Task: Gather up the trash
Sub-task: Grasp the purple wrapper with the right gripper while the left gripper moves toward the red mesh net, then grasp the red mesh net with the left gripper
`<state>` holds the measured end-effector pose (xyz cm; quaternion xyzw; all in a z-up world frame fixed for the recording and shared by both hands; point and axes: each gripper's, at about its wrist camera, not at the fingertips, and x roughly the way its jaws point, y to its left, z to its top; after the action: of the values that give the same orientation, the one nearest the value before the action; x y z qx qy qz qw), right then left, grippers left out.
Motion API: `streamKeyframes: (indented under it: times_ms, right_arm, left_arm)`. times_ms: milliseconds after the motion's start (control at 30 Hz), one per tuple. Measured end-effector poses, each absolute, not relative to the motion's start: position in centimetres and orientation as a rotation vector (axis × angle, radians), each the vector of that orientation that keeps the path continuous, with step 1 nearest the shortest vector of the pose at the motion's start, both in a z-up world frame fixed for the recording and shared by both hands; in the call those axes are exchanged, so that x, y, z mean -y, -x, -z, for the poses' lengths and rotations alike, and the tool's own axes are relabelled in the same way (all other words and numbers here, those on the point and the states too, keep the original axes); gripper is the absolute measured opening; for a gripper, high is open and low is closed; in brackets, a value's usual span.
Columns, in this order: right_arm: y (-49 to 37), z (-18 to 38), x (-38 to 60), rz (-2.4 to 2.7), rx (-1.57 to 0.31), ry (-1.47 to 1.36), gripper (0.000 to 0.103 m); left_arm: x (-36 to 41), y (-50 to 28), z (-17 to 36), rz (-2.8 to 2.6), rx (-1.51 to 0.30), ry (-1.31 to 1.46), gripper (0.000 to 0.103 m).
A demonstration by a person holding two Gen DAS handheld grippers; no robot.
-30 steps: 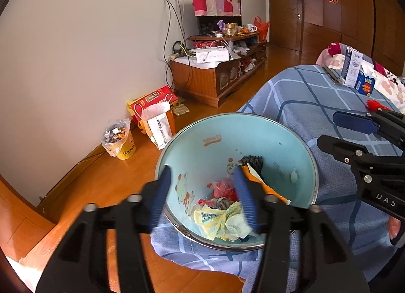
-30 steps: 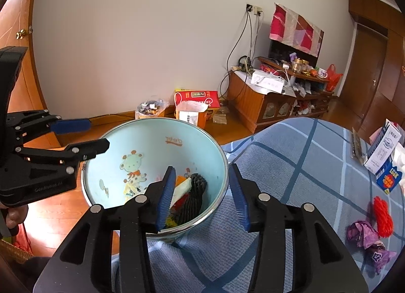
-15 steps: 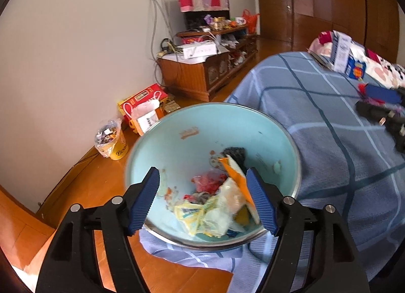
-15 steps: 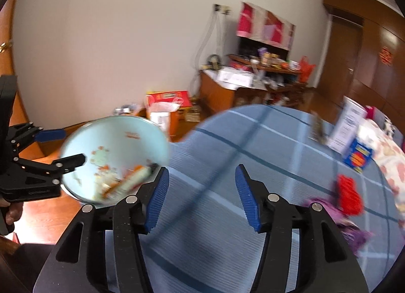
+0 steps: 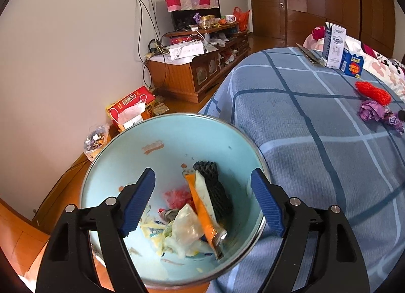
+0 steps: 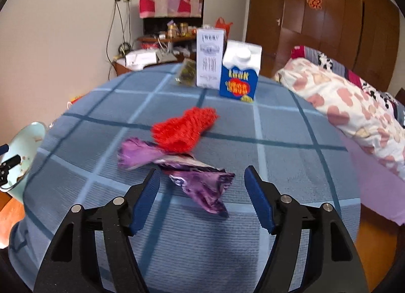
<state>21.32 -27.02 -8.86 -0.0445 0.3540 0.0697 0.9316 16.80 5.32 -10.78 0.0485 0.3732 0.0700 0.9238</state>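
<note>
Bedroom with white wall, wooden floor, dark wooden wardrobe doors, and a low wooden cabinet [image 5: 187, 75] cluttered with cables and boxes under a red-and-pink cloth. In front, a bed [image 6: 278, 161] under a blue checked cover, with a flowered quilt [image 6: 349, 108] along its far side.

At the bed's corner, a pale blue basin [image 5: 177, 138] with a metal rim, part-filled with trash: a black foam net [image 5: 215, 186], an orange wrapper [image 5: 205, 212] leaning across it, crumpled clear and yellow wrappers [image 5: 182, 229], and a scrap of red. Directly above the basin, the left gripper [image 5: 202, 204], jaws apart and opening, nothing pinched between them; trash visible only beyond, down in the basin.

Out on the bed cover, a crumpled purple wrapper [image 6: 197, 179] lying flat, touching a red mesh net [image 6: 184, 128] just behind it. Farther back, standing upright, a white carton [image 6: 210, 57] and a blue-and-white carton [image 6: 240, 75] side by side, with a small dark packet [image 6: 186, 72] beside the white one.

Just short of the purple wrapper, the right gripper [image 6: 202, 196], jaws wide and opening, one on each side of the wrapper's near end, pads clear of it. Slightly blurred on this side.

On the floor by the wall, a red box [image 5: 129, 105], a white bag, and a small tub [image 5: 95, 141] of scraps.
</note>
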Motion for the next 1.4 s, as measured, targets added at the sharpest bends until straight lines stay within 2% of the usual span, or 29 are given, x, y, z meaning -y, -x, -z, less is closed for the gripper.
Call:
streamKeyframes:
  times_ms: [167, 233, 267, 300, 400, 867, 1400]
  right_arm:
    - [-22.2, 9.8, 27.7, -0.181, -0.795, 0.073, 0.068]
    - [-22.4, 10.0, 27.6, -0.187, -0.810, 0.083, 0.054]
    - [-22.7, 10.0, 27.3, -0.195, -0.825, 0.082, 0.040]
    - [-22.8, 10.2, 27.3, -0.210, -0.840, 0.075, 0.034]
    - [-22.4, 10.3, 26.9, -0.236, -0.848, 0.088, 0.026]
    - [-17.0, 4.8, 26.7, -0.287, -0.654, 0.068, 0.023]
    - [-19.9, 7.6, 37.7, 0.069, -0.669, -0.049, 0.024]
  left_arm:
    - [-5.7, -17.3, 10.5, -0.165, -0.755, -0.092, 0.077]
    - [-6.1, -17.4, 10.3, -0.172, -0.753, -0.087, 0.077]
    - [-6.3, -17.4, 10.2, -0.177, -0.752, -0.083, 0.077]
    - [-6.5, -17.5, 10.1, -0.182, -0.751, -0.078, 0.077]
    - [-7.1, -17.5, 9.8, -0.194, -0.745, -0.069, 0.078]
    - [-4.3, -18.7, 7.2, -0.148, -0.703, -0.067, 0.078]
    - [12.8, -25.4, 6.3, 0.069, -0.687, -0.171, 0.079]
